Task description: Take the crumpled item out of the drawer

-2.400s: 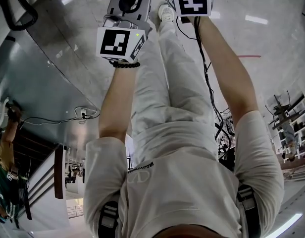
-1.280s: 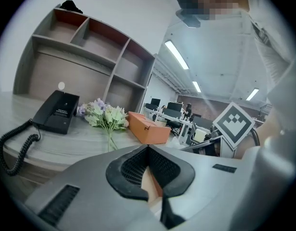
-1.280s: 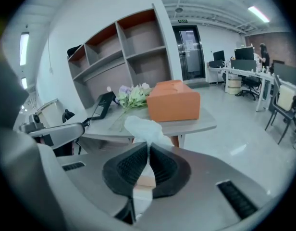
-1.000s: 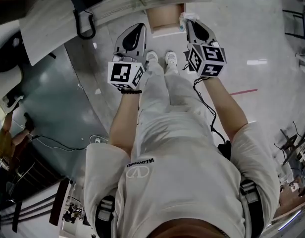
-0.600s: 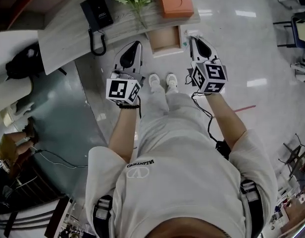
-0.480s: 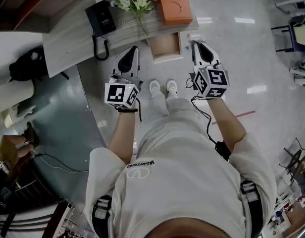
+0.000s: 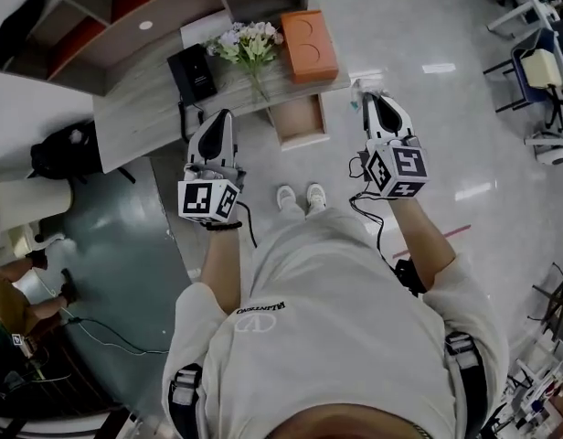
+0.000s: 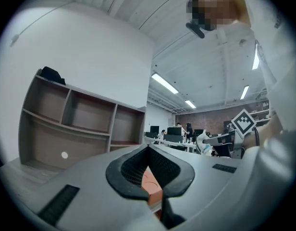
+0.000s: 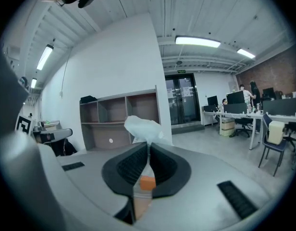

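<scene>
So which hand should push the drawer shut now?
Probably the left. The left gripper holds nothing, and the open drawer lies between the two grippers, about as near to it. The right gripper is busy: its fingers are shut on the crumpled white wad.

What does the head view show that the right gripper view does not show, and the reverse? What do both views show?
Only the head view: the phone, the flowers and the person's shoes.
Only the right gripper view: the glass doors, a ceiling lamp, and the jaws pressed together on the crumpled item.
Both: the right gripper, the crumpled item at its tip, and the shelf.
</scene>
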